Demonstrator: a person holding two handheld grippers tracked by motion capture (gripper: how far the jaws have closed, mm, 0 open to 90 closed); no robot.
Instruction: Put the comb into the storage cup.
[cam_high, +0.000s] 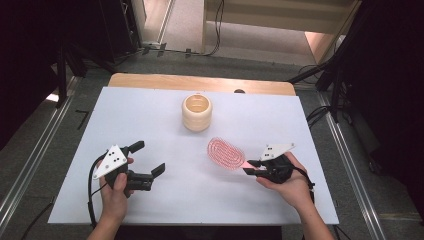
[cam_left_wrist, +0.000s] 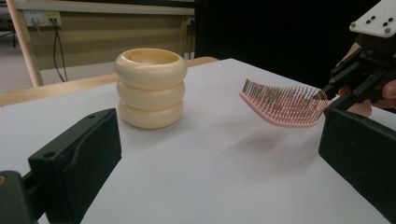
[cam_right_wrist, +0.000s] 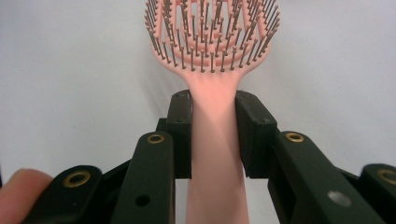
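One pink hairbrush (cam_high: 226, 153), one cream ringed cup (cam_high: 196, 113), two tongs.

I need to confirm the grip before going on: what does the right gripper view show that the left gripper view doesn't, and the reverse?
Right gripper view: the right gripper has both jaws pressed flat against the pink handle of the hairbrush, just below the bristle head.

Left gripper view: the cream ribbed cup stands upright on the white table, apart from the brush. The brush head hangs clear above the table, bristles up, with its shadow beneath. The left gripper has wide-open jaws with nothing between them.

Both: the pink brush, the right gripper and the white table.
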